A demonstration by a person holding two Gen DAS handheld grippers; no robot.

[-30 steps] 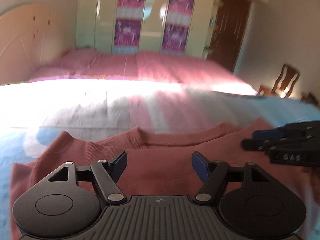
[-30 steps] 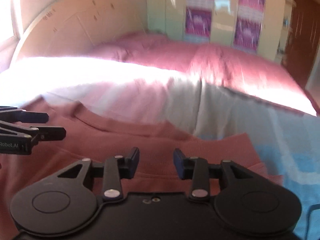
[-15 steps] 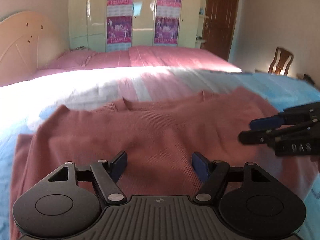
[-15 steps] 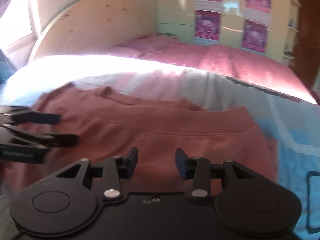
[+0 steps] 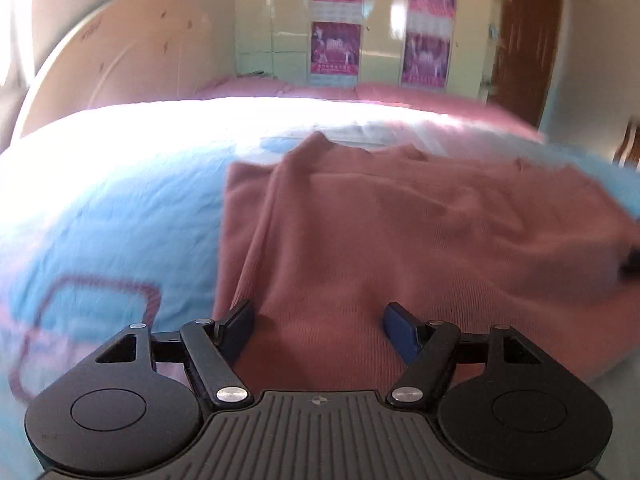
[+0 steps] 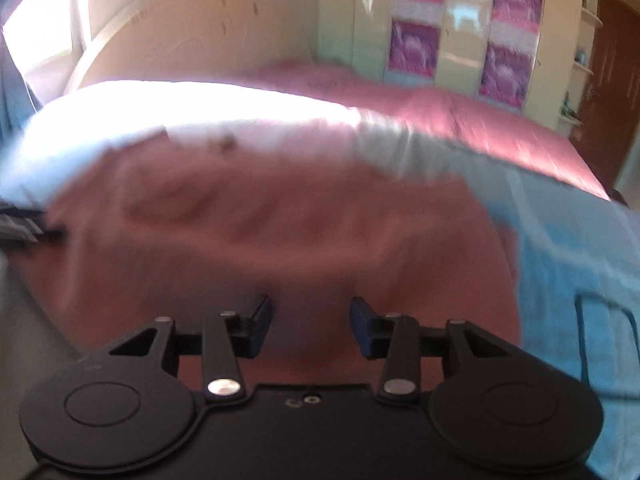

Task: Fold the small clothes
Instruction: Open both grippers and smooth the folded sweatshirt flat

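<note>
Surface: light-blue bedspread on a bed, curved cream headboard behind.
Garment: dusty-pink knit sweater spread flat on the bedspread.
Left gripper: jaws wide apart, empty, over the sweater's near left edge.
Right gripper: jaws apart, empty, over the sweater.
Left view only: folded sleeve, red-outlined pattern.
Right view: blurred.
</note>
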